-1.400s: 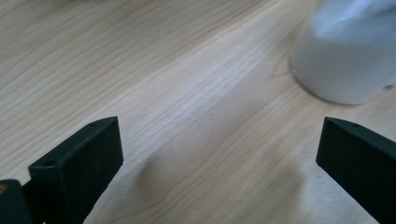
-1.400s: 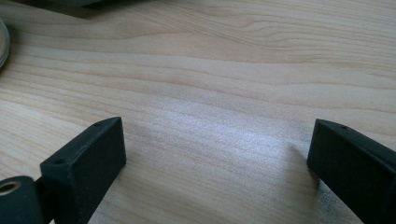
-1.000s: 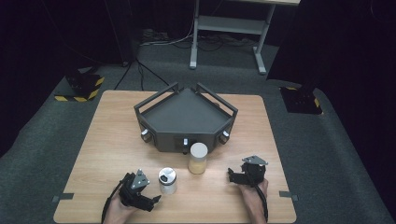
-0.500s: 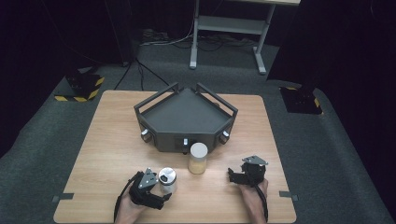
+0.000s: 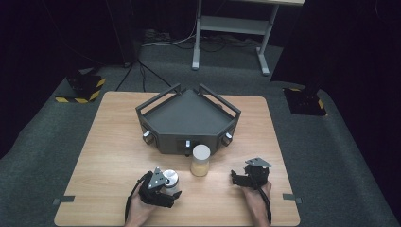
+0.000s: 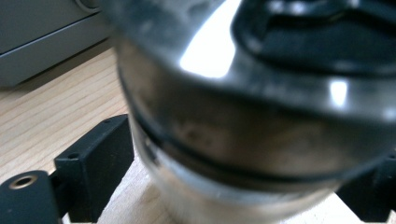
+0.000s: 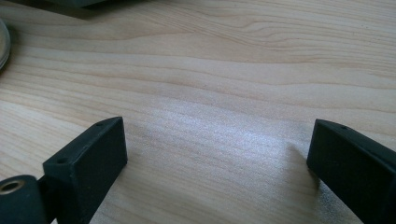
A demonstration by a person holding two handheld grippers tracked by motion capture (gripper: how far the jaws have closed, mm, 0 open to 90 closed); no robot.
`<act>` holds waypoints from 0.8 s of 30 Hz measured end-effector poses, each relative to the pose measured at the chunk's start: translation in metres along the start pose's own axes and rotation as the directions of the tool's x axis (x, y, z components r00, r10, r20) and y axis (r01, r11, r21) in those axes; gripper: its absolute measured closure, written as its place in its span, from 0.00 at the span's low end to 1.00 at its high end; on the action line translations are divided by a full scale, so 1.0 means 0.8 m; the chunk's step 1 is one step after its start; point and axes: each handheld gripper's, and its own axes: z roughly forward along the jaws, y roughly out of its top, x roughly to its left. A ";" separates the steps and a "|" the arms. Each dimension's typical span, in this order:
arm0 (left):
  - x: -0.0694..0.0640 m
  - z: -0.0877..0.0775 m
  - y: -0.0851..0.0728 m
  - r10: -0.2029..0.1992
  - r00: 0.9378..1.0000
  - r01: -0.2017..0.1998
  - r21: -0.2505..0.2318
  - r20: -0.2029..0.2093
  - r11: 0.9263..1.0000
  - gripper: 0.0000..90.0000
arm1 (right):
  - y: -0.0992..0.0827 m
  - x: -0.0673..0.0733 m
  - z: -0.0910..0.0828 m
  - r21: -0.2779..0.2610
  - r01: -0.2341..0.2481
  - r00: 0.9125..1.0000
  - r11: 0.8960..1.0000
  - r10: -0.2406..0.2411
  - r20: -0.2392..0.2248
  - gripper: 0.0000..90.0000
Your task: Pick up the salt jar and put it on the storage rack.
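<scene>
The left gripper (image 5: 166,187), at the table's (image 5: 108,142) six o'clock edge, had been closing its jaws around the short shiny metal can (image 6: 233,140), apparently gripping, not yet lifted, while the right gripper (image 7: 217,163) hung wide open, empty.

Front centre: jar (image 5: 200,160) just before grey box (image 5: 187,118) blocks it.
Right side: bare table (image 5: 265,123), free passage.
</scene>
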 end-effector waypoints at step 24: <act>-0.015 0.010 -0.001 0.016 0.999 -0.017 -0.024 -0.052 1.000 0.30 | 0.000 0.000 0.000 -0.001 -0.001 1.000 1.000 0.001 0.001 0.06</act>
